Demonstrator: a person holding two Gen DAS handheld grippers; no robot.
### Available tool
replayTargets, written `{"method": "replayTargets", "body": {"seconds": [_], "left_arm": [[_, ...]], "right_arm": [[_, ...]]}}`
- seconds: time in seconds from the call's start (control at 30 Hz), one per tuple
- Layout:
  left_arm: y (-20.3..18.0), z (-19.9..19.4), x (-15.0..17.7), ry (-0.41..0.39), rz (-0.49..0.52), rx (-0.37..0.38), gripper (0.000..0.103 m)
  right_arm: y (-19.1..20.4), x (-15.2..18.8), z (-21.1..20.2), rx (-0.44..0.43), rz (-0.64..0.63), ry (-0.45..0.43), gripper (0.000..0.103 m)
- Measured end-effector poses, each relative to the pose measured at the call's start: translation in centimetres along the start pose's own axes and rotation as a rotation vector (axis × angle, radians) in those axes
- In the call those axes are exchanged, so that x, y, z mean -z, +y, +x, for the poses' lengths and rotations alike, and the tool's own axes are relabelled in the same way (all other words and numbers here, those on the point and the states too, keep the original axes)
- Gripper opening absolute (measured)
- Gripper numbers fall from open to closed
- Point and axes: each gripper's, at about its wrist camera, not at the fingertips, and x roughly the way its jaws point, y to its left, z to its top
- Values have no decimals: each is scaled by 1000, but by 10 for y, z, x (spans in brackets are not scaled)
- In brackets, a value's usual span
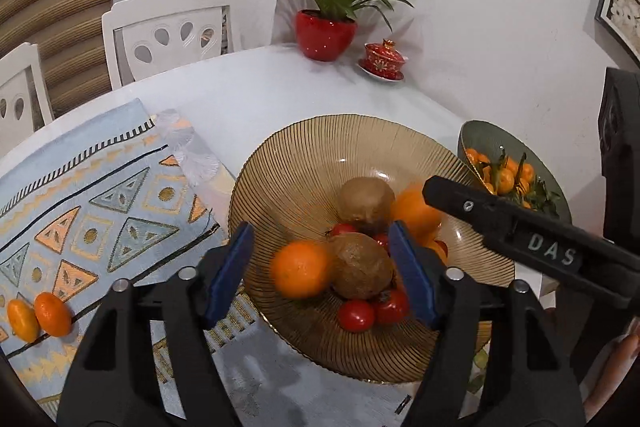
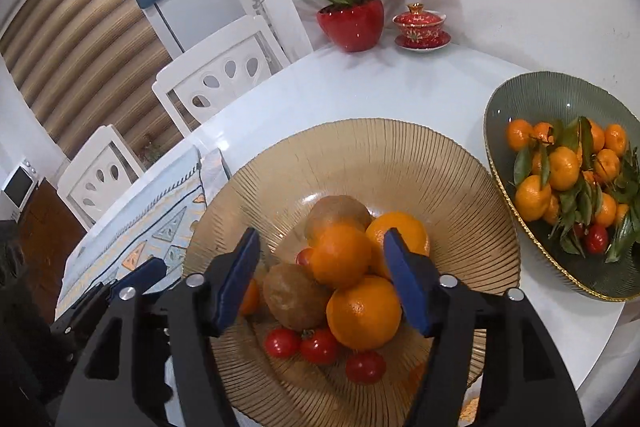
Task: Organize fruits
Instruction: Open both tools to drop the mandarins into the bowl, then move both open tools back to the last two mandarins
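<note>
Amber ribbed bowl (image 2: 400, 155) carries orange oranges (image 2: 362, 313), brown kiwis (image 2: 294, 301) and red tomatoes (image 2: 320, 347). Green ribbed bowl (image 2: 532, 99), gold-edged, shows orange mandarins (image 2: 562, 167) with green leaves. Pale blue cloth (image 1: 100, 195) flashes orange triangles on the white surface (image 1: 280, 87).

The counter (image 2: 360, 87) looks smooth and glossy white. The big amber bowl (image 2: 460, 187) seems glass, ribbed and shiny; at its three o'clock the green bowl (image 2: 560, 99) is ribbed and matt with a gilt rim. The oranges (image 2: 362, 311) have dimpled, faintly shiny peel, the brown fruits (image 2: 294, 301) a rough dull skin, the tomatoes (image 2: 282, 343) a slick gloss. The cloth (image 1: 100, 195) is woven. The fingers (image 1: 230, 275) wear matt blue pads on black plastic.
</note>
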Motion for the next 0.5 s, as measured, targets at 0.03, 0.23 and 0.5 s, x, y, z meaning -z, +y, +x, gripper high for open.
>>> {"method": "replayTargets", "body": {"seconds": [0.03, 0.23, 0.5], "left_arm": [[1, -1, 0, 2, 5, -2, 69], [23, -21, 7, -16, -9, -26, 69], [80, -96, 11, -134, -68, -142, 70]], "right_arm": [[1, 2, -3, 18, -12, -14, 64], [15, 11, -12, -27, -26, -6, 64], [104, 25, -33, -160, -217, -7, 64]]}}
